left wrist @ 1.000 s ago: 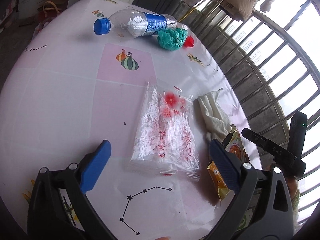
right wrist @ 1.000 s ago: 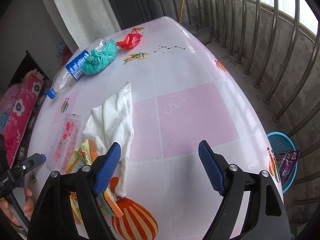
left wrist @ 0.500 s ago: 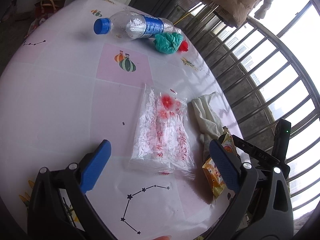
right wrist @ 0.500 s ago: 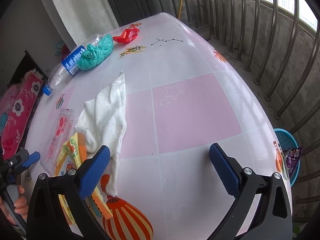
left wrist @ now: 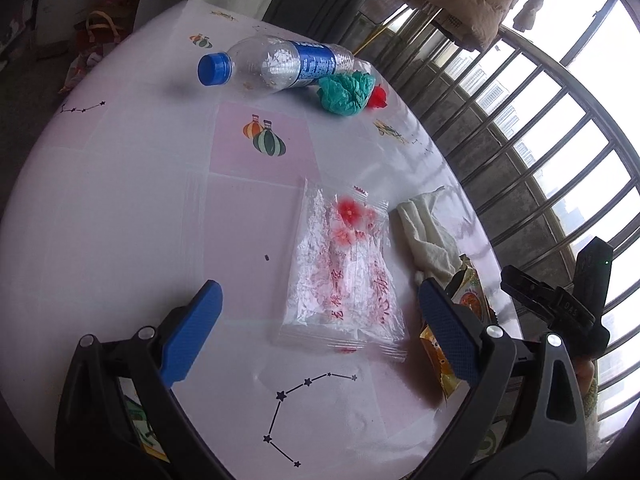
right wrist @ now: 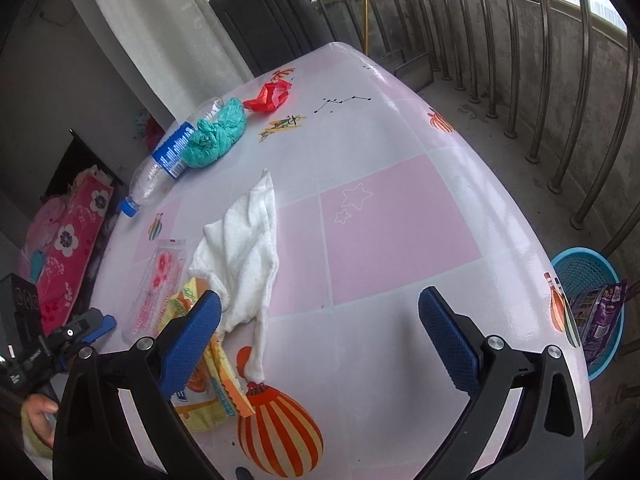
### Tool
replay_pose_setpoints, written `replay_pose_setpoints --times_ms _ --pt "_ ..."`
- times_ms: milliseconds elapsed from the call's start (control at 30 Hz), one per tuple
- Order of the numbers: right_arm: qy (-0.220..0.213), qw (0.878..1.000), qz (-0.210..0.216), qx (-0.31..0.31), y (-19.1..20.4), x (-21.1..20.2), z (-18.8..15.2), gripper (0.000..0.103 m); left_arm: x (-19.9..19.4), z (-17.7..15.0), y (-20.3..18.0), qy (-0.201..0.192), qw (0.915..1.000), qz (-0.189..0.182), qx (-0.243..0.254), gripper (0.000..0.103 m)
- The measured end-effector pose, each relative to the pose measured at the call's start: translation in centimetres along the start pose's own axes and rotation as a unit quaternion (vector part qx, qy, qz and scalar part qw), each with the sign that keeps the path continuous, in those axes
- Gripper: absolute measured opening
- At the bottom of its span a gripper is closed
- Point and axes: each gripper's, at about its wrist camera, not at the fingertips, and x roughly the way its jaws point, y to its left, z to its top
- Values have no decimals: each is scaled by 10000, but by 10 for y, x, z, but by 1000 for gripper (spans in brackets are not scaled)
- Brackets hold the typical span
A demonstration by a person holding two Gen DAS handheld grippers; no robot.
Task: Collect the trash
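Spreading pink and white under everything, the surface [right wrist: 400, 220]. Standing off its right edge on the floor, a blue basket [right wrist: 580, 276] holding a purple packet [right wrist: 600, 312]. Hovering above the near edge, the right tongs [right wrist: 320, 336], spread wide and gripping nothing, left pad just over a yellow snack wrapper [right wrist: 204, 408]. Hovering likewise, the left tongs [left wrist: 320, 332], gaping wide and empty, a clear printed packet [left wrist: 344, 276] lying flat just beyond the pads. Lying crumpled between packet and wrapper, overlapping the wrapper, a white cloth [right wrist: 244, 248]. Resting on its side toward the far edge, a plastic bottle [left wrist: 276, 64] with a blue cap. Sitting against it, a teal crumpled bag [left wrist: 346, 90]. Lying just beside that, a red scrap [right wrist: 270, 96].
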Motion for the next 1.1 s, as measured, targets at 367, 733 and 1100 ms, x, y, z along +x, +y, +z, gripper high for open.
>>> replay_pose_setpoints --times_ms 367,733,1100 --pt "309 9952 820 -440 33 -18 -22 74 -9 -2 -39 -175 9929 291 1143 93" --pt "683 9927 601 -797 43 1 -33 48 13 -4 -33 258 9851 986 1389 61" --pt "851 9907 479 -945 45 9 -35 31 29 -2 -32 540 9781 1323 1511 44"
